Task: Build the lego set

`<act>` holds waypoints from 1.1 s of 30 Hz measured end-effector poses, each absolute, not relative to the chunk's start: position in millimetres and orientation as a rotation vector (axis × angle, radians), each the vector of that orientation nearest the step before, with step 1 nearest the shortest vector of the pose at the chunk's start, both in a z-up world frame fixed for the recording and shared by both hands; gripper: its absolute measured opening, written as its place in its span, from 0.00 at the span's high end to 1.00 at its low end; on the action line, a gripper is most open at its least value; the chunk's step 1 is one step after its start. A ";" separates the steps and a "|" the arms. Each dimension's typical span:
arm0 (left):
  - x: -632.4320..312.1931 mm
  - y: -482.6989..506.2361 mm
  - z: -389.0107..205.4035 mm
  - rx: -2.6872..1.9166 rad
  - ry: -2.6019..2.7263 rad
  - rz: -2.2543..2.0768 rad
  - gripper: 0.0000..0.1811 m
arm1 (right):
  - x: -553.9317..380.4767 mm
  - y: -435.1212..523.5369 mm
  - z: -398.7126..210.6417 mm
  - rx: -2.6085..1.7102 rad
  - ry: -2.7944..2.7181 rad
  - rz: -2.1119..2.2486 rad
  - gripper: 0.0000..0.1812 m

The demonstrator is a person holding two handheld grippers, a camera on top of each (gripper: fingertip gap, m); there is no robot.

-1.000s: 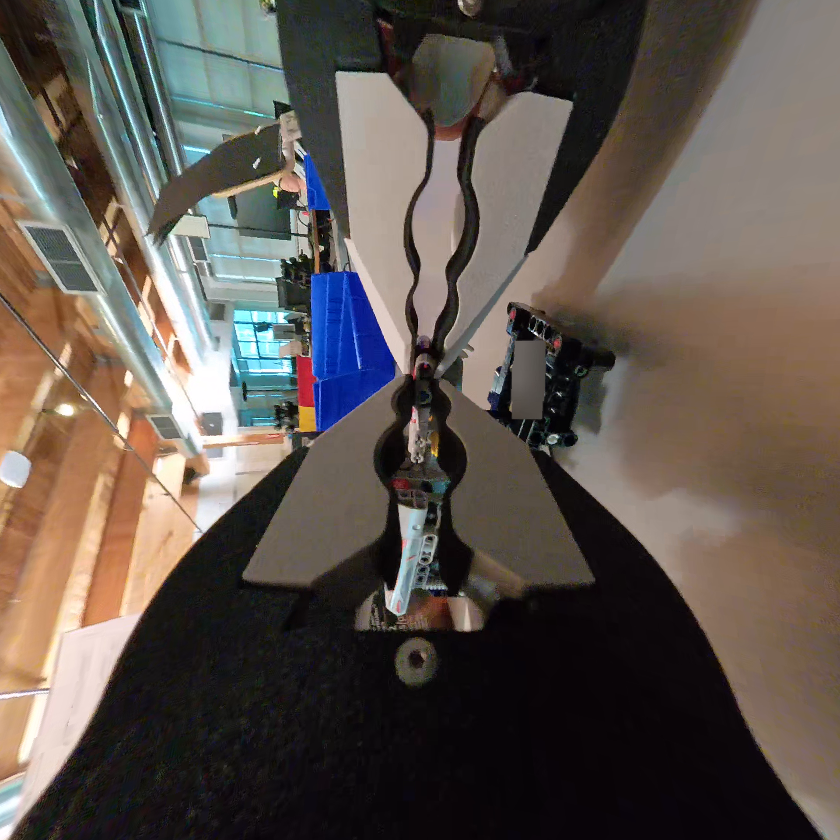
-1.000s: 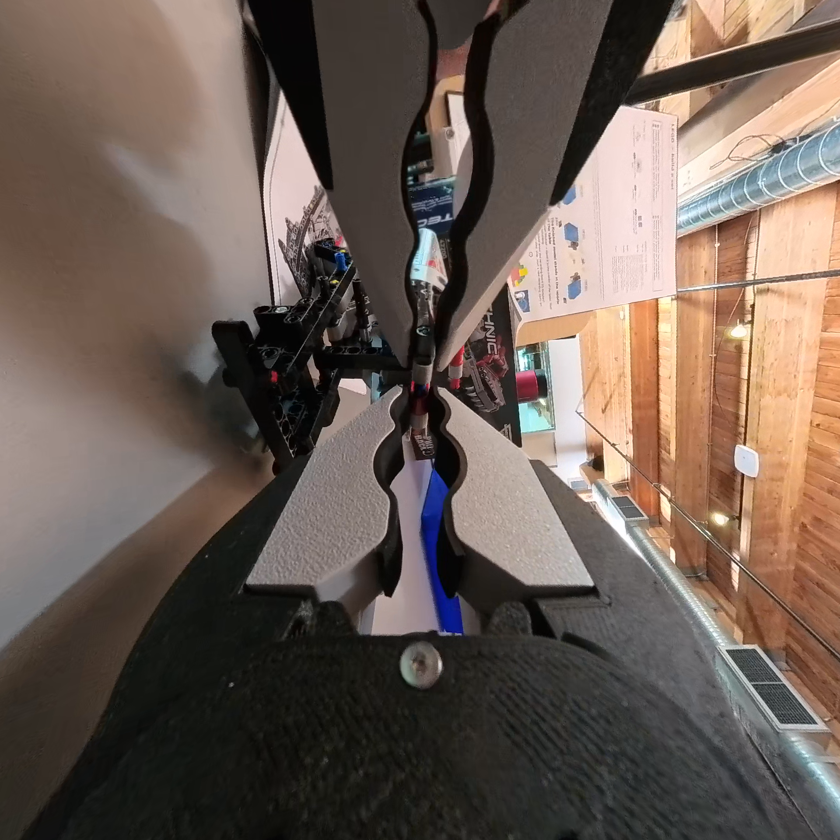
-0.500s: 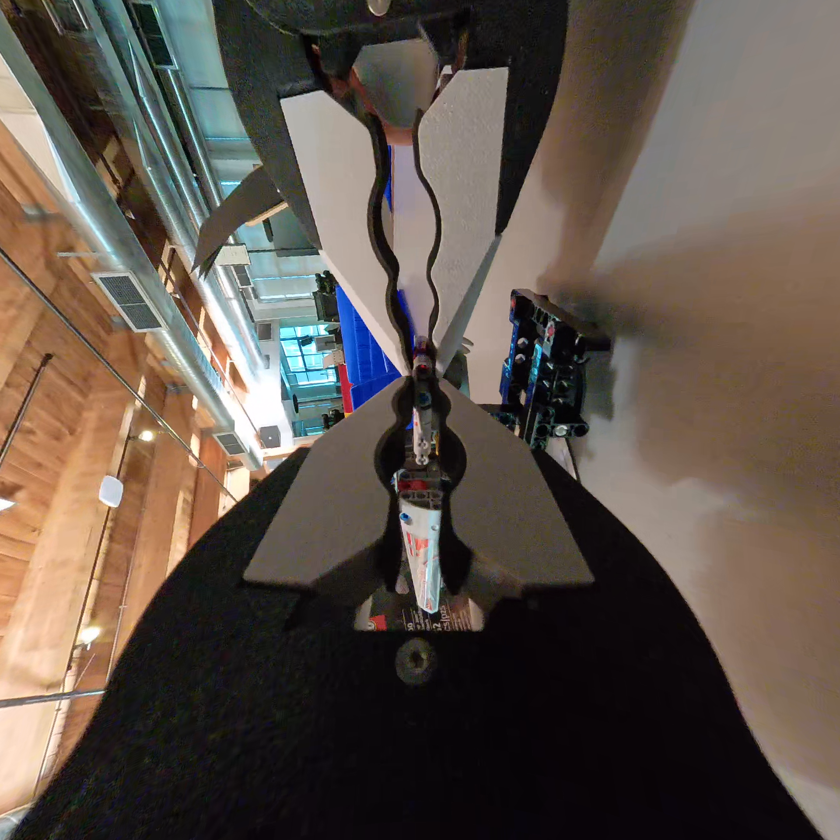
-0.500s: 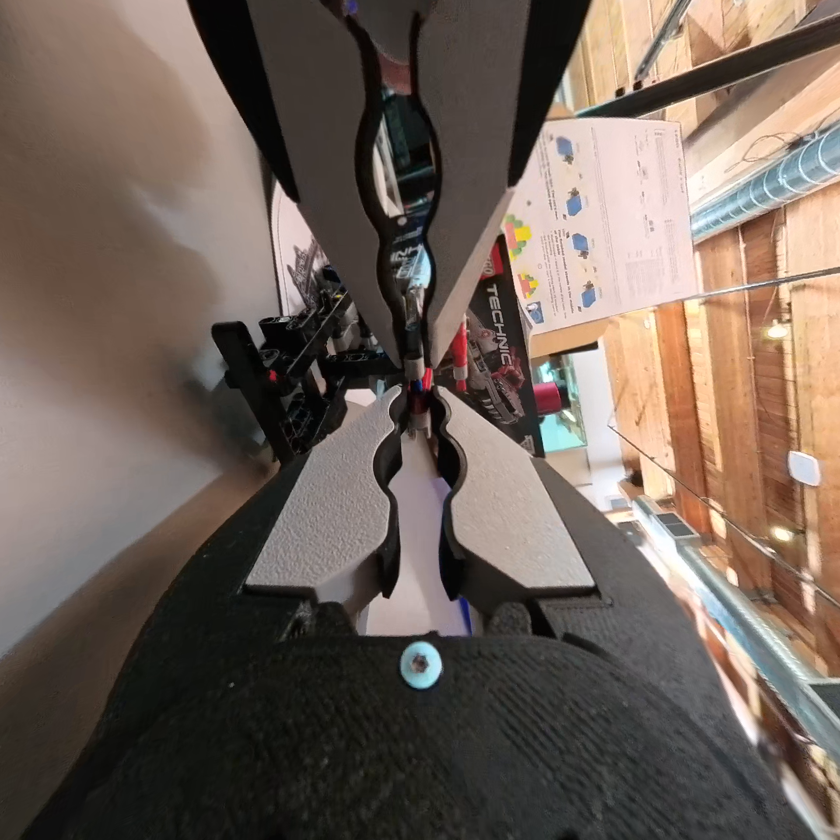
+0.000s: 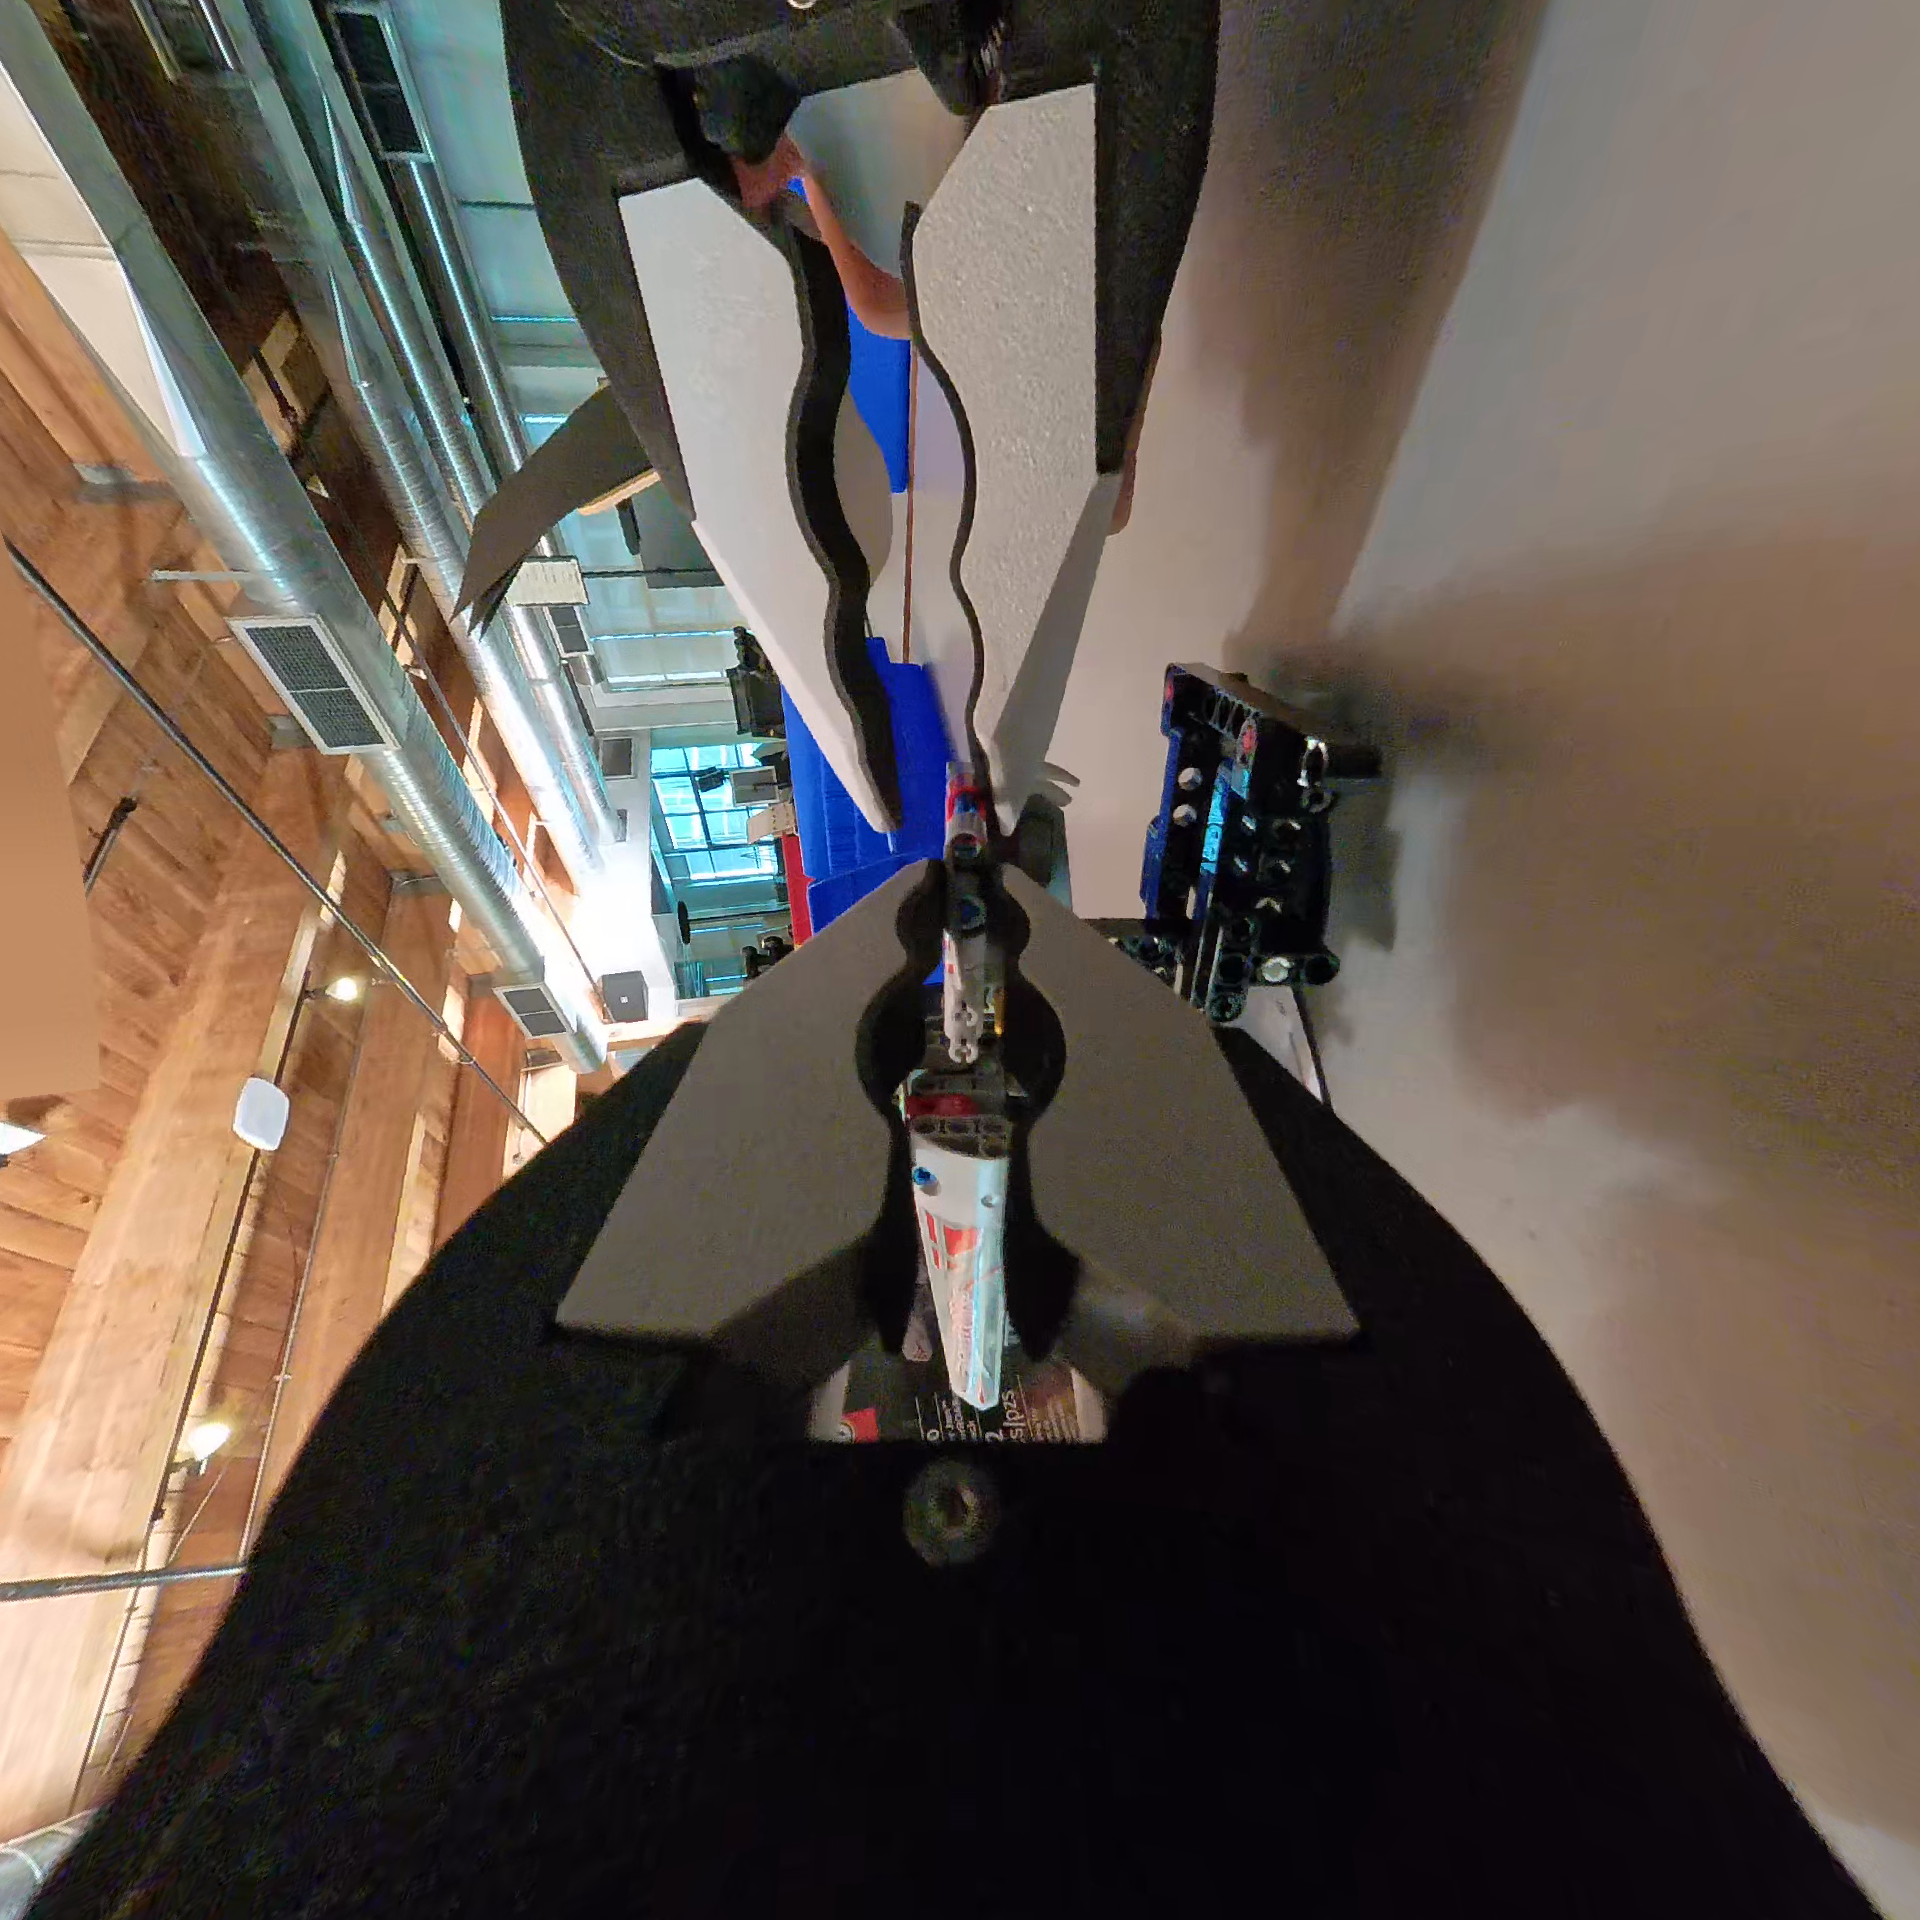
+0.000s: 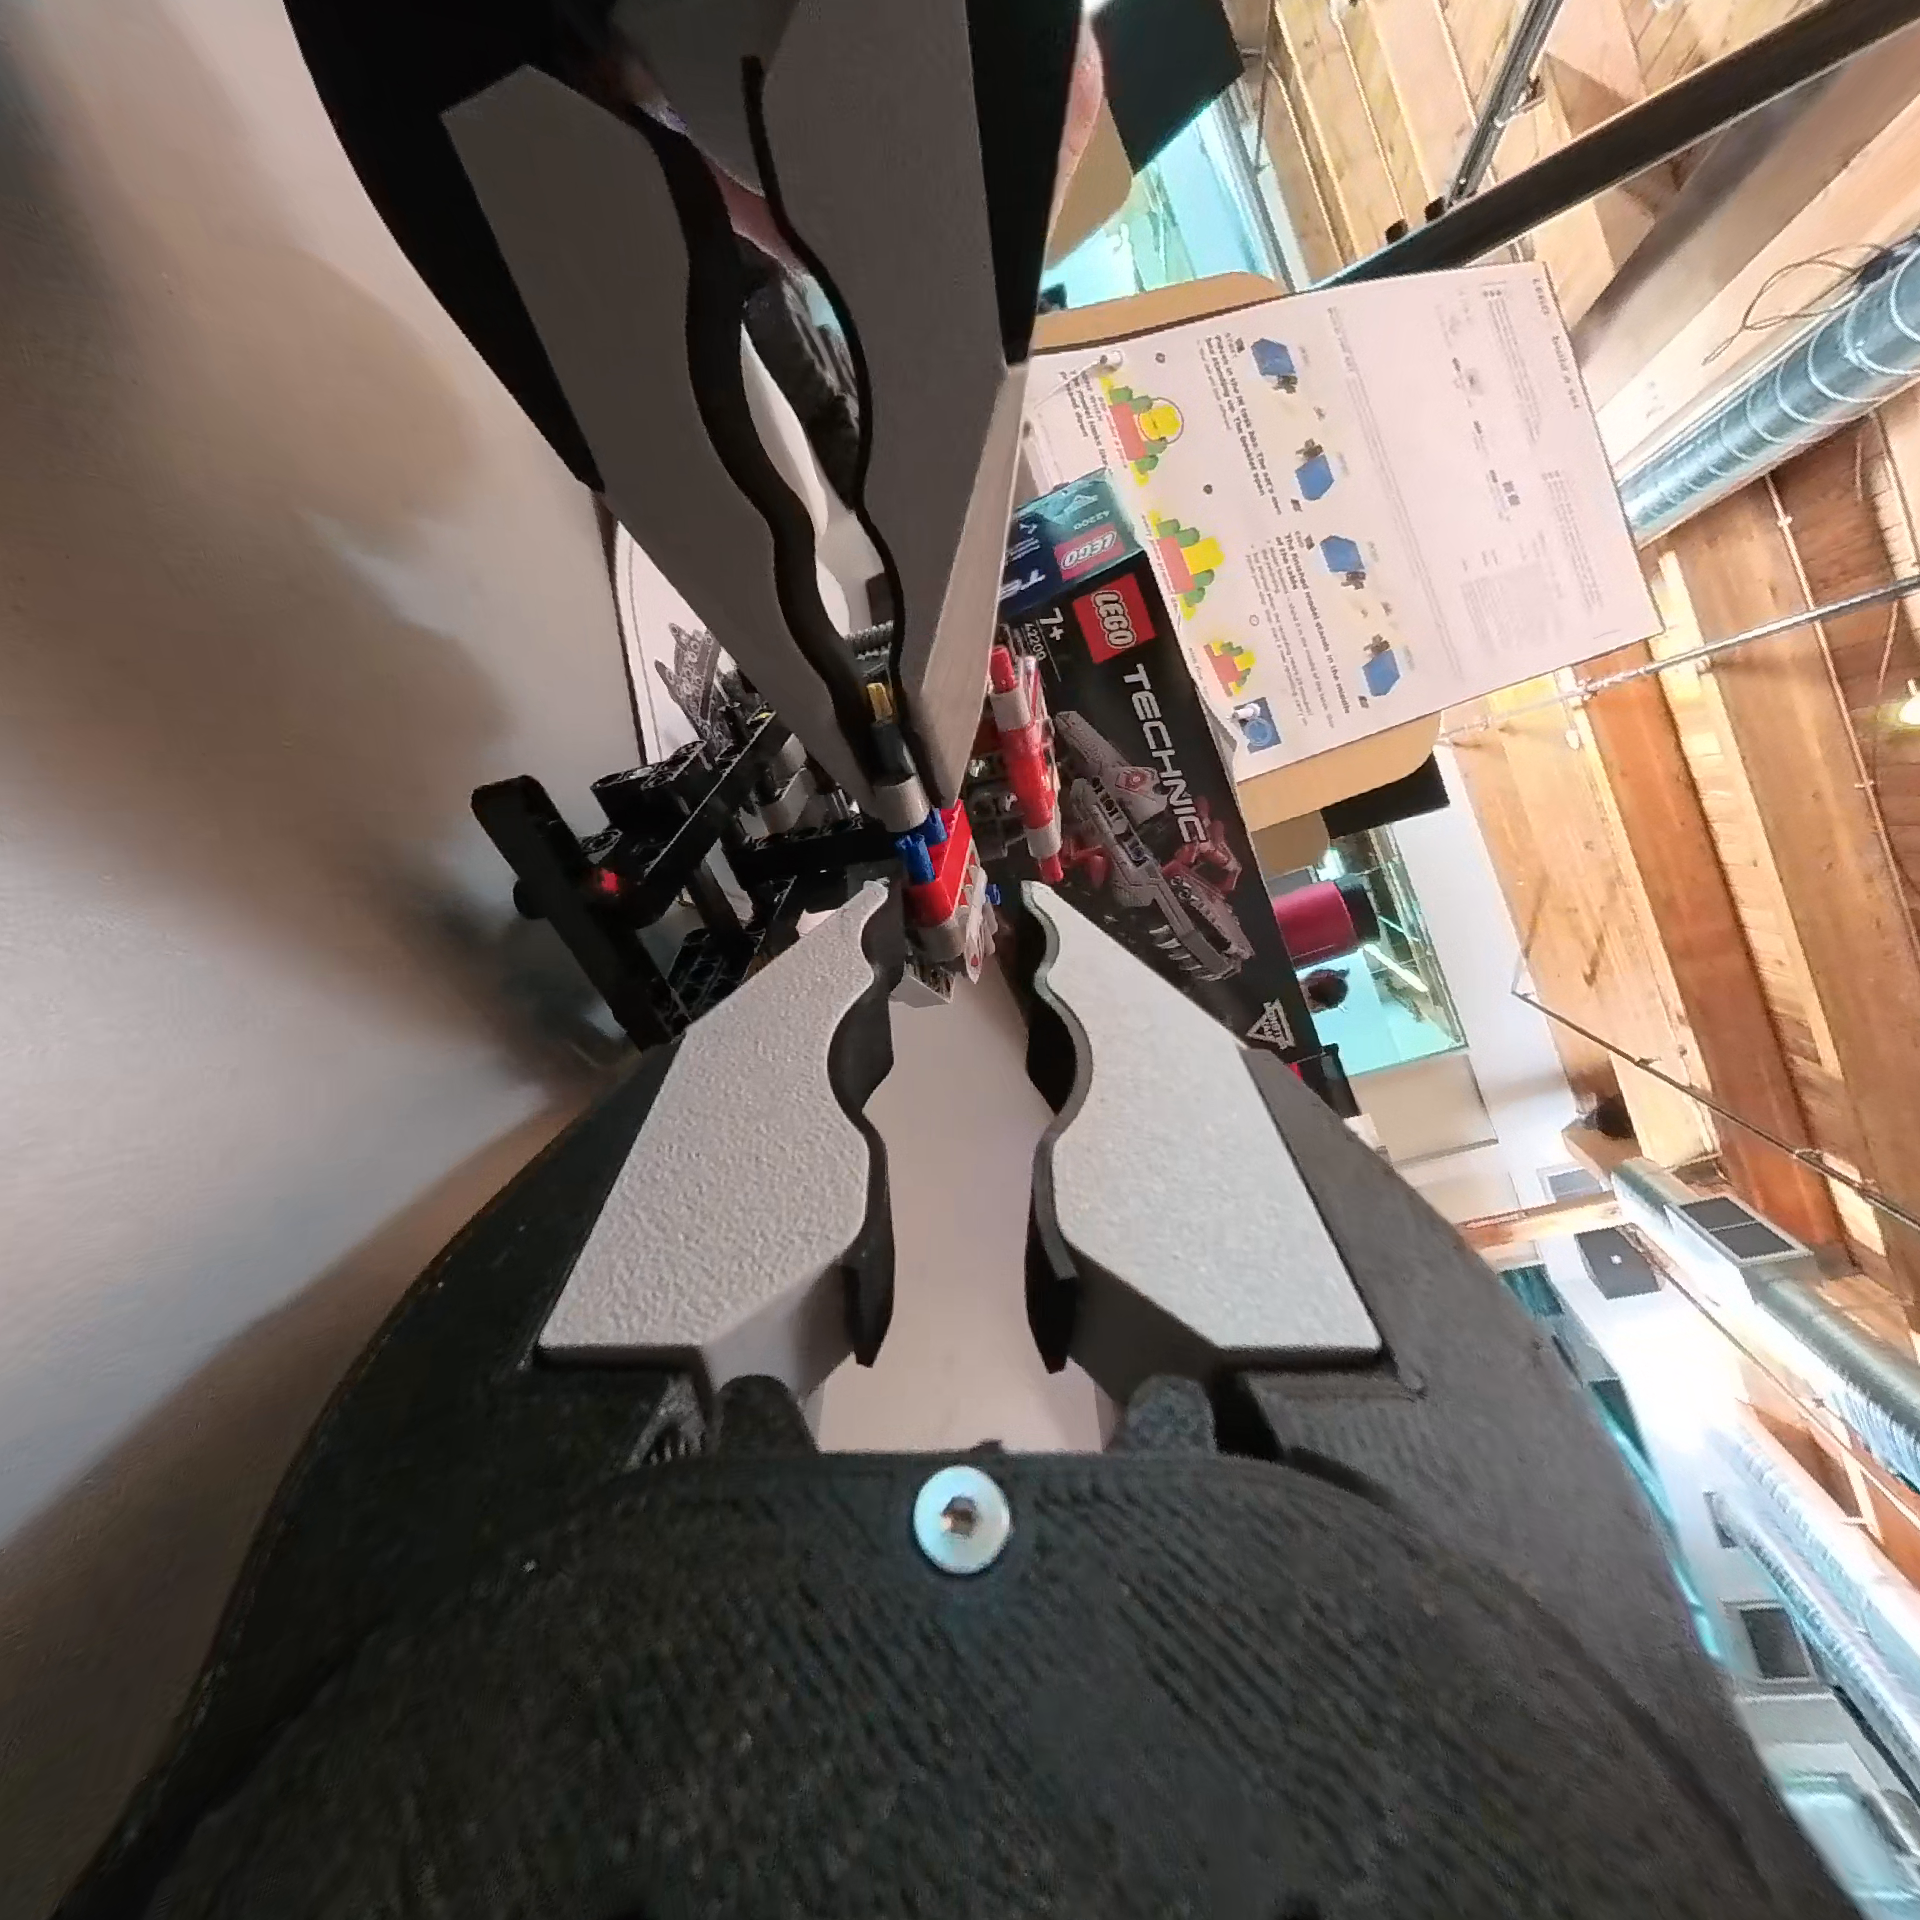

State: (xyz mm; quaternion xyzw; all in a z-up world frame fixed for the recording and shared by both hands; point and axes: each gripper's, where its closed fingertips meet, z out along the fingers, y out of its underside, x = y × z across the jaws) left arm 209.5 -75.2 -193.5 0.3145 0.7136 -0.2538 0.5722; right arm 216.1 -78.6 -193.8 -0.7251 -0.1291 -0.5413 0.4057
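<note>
Now my left gripper (image 5: 961,883) clamps the piece (image 5: 966,1226) lengthwise, its far tip between my right gripper's (image 6: 951,914) parted fingers.

Left hand-held gripper (image 6: 914,805) pinches lego assembly (image 6: 940,883) between parted right fingers (image 6: 748,1132).

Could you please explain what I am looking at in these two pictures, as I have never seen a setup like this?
No robot here: a person holds a two-finger gripper in each hand, each with a camera looking along its fingers. Both pictures are turned sideways. In the left wrist view, the left gripper, at the bottom, is shut on a slim white, red and grey lego piece. In the right wrist view, the right gripper is open, its fingers either side of that piece's other end. On the white table stands a black lego frame; behind it are the set's box and a printed sheet.
</note>
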 end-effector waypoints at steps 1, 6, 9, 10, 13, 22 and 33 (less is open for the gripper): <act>209.8 -75.2 -193.3 0.733 1.676 -0.599 0.98 | 216.0 -78.2 -194.8 -1.834 -0.319 -1.351 0.91; 212.4 -74.5 -193.1 0.704 1.691 -0.604 0.98 | 217.4 -76.3 -198.3 -1.845 -0.329 -1.371 0.95; 213.2 -74.4 -193.5 0.696 1.695 -0.595 0.98 | 217.1 -75.1 -198.3 -1.839 -0.314 -1.368 0.95; 213.4 -74.4 -193.6 0.697 1.693 -0.594 0.98 | 217.4 -75.2 -198.4 -1.840 -0.312 -1.366 0.95; 213.3 -74.0 -194.3 0.718 1.677 -0.572 0.97 | 217.1 -74.7 -198.5 -1.845 -0.337 -1.389 0.95; 215.6 -73.6 -193.3 0.702 1.683 -0.629 0.98 | 219.0 -75.6 -198.5 -1.829 -0.304 -1.373 0.95; 212.2 -69.4 -197.9 0.746 1.685 -0.710 0.90 | 220.9 -77.3 -198.2 -1.819 -0.293 -1.384 0.96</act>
